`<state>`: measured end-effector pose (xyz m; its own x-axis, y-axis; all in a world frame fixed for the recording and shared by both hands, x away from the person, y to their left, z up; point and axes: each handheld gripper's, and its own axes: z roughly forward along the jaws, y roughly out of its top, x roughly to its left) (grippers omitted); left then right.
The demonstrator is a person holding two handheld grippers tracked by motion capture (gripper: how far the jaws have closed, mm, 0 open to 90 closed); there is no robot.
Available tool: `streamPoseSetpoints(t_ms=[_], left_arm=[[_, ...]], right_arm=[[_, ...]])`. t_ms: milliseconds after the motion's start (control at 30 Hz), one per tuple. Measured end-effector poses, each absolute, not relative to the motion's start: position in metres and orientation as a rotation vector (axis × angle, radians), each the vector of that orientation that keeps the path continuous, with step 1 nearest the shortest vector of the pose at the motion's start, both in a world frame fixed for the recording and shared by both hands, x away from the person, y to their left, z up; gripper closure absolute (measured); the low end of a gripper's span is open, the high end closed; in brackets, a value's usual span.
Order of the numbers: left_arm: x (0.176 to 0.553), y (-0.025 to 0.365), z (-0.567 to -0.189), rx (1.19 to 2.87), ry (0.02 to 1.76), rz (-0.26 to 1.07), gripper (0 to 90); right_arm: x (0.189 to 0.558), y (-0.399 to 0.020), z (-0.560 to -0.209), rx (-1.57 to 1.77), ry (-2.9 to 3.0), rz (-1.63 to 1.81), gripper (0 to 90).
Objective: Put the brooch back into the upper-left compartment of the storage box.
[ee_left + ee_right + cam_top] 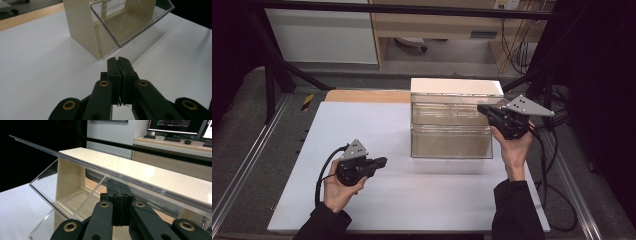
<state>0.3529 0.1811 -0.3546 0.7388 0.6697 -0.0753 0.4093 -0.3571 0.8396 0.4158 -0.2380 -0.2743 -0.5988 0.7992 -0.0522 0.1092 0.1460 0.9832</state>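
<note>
A cream cabinet [456, 86] with two clear tilt-out bins [451, 142] stands at the back right of the white tabletop [377, 205]. My right gripper [482, 107] is shut with nothing in it, at the right end of the upper bin. In the right gripper view its tips [117, 182] lie just under that bin's clear top rim [82, 163]; I cannot tell whether they touch it. My left gripper [383, 161] is shut and empty, held above the table left of the cabinet. In the left gripper view the shut gripper [118, 59] points at the lower bin [125, 25].
A wooden strip [367, 96] runs along the table's back edge. Dark frame bars [277, 75] stand at the back left, and cables [557, 200] hang off the right side. Monitors [175, 125] sit on a desk beyond the cabinet. White tabletop [37, 62] stretches left of the cabinet.
</note>
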Motion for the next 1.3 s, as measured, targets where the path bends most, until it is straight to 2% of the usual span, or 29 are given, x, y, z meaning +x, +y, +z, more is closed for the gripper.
streamPoseSetpoints(t_ms=[1300], left_arm=[[0.376,0.138,-0.299,1.893,0.722,0.393,88.3]], right_arm=[[0.415,-0.240,-0.274,0.873,1.836,1.491,90.0]])
